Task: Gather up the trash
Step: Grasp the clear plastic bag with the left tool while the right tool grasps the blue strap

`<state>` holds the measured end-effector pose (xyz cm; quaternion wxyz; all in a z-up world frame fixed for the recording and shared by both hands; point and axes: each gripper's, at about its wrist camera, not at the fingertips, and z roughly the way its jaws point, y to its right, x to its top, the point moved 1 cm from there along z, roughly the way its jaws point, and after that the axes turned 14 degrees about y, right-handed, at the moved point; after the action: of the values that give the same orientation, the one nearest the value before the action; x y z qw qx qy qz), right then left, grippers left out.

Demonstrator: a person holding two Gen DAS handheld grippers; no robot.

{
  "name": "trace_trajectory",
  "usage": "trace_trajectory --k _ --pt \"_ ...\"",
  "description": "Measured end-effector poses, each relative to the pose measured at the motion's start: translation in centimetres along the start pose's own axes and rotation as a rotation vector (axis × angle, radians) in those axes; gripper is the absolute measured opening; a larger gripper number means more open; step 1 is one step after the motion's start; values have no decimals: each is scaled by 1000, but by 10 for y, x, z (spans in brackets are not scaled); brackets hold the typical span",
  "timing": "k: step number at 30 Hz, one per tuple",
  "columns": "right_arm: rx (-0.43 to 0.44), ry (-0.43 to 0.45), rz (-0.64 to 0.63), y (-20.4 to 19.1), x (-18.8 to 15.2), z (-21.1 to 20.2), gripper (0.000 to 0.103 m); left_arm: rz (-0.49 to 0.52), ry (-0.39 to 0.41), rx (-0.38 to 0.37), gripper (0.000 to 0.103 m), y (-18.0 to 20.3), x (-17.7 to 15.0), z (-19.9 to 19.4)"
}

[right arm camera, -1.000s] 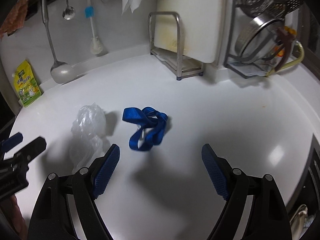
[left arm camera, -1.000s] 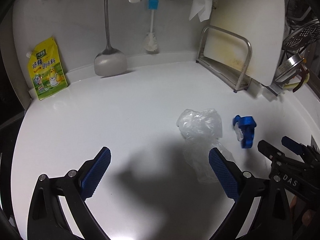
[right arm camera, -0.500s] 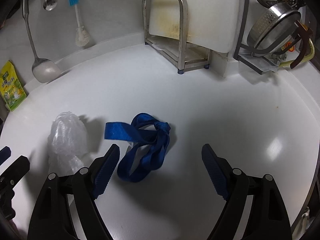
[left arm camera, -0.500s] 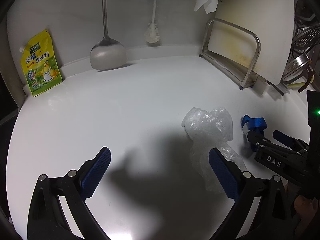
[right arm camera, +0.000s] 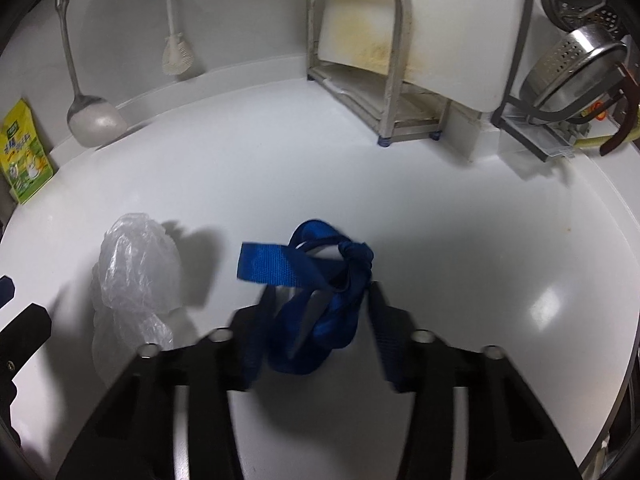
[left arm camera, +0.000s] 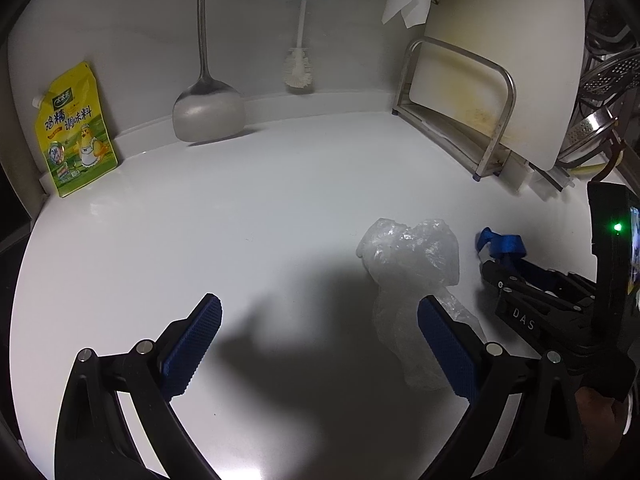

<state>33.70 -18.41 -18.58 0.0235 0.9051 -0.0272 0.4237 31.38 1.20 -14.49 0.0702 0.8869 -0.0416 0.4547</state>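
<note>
Closing around the knotted blue strap (right arm camera: 316, 300), the right gripper (right arm camera: 316, 320) has its fingers (right arm camera: 256, 340) narrowed on either side of the webbing, though blur hides whether they actually pinch it. Beside its left finger lies a crumpled clear plastic bag (right arm camera: 134, 280) on the white counter (right arm camera: 460, 240). Wide open and holding nothing, the left gripper (left arm camera: 320, 340) hovers with that bag (left arm camera: 408, 256) just ahead of its right finger (left arm camera: 448, 348).

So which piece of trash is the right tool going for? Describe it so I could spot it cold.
On the white countertop, in front of the steel rack holding the cutting board, two scraps lie side by side. The right tool is closing around the blue strap, a knotted loop of woven webbing. Its neighbour to the left is a crumpled clear plastic bag, colourless where the strap is saturated blue.
</note>
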Motion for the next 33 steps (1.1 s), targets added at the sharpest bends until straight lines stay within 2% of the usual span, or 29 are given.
trace_trajectory --k 1,6,16,28,32,33 --pt "8 2 -1 0 0 -2 23 0 1 -4 96 1 0 -1" --pt "22 24 28 6 -1 -14 14 3 1 -36 97 9 0 -2" --pt "-40 33 139 44 -21 -62 13 38 -32 -103 97 45 0 20" --pt "-86 50 253 72 -56 -117 13 21 -115 -88 95 58 -7 58" --pt "-88 48 267 73 -61 -123 13 43 -117 -62 77 58 -7 63" --pt "-89 47 268 74 -62 -124 13 51 -111 -57 69 58 -7 63"
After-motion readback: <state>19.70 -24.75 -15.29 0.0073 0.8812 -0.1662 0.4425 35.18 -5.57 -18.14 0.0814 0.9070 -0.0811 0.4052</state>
